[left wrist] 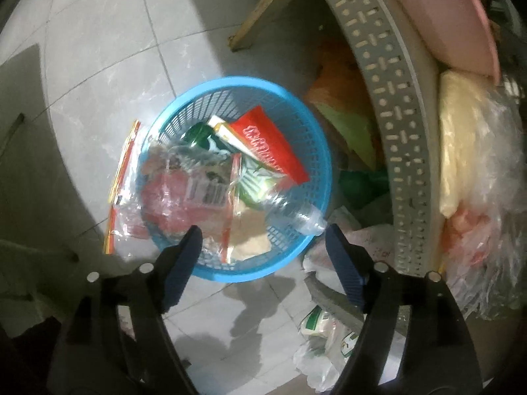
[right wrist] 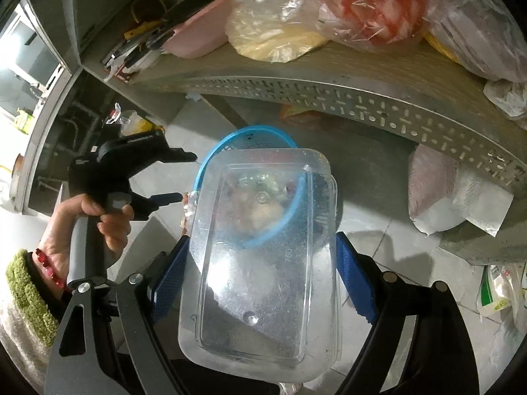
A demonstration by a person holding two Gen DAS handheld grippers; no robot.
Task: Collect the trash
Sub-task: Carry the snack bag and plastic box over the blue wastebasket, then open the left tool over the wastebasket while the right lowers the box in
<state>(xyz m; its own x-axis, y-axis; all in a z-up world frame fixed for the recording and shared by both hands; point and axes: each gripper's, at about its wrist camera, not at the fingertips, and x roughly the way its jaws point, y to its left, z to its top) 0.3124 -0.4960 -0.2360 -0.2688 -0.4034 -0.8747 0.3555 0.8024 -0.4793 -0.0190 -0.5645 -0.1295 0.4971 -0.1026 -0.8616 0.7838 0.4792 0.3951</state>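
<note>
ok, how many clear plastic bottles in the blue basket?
1: a crushed clear plastic bottle lies across the round blue mesh basket, neck over the near rim. Others may hide under wrappers.

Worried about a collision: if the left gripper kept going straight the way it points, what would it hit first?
Probably the clear plastic wrappers heaped in the blue basket. The left gripper, jaws open and empty, aims into it; depth is unclear.

Basket (left wrist: pixel 316 177) on floor (left wrist: pixel 98 65) beside shelf (left wrist: pixel 388 98), bottle (left wrist: pixel 296 210) and wrappers (left wrist: pixel 184 194) in basket

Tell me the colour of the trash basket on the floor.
Light blue basket, with a slotted wall; the left wrist view shows it best.
</note>
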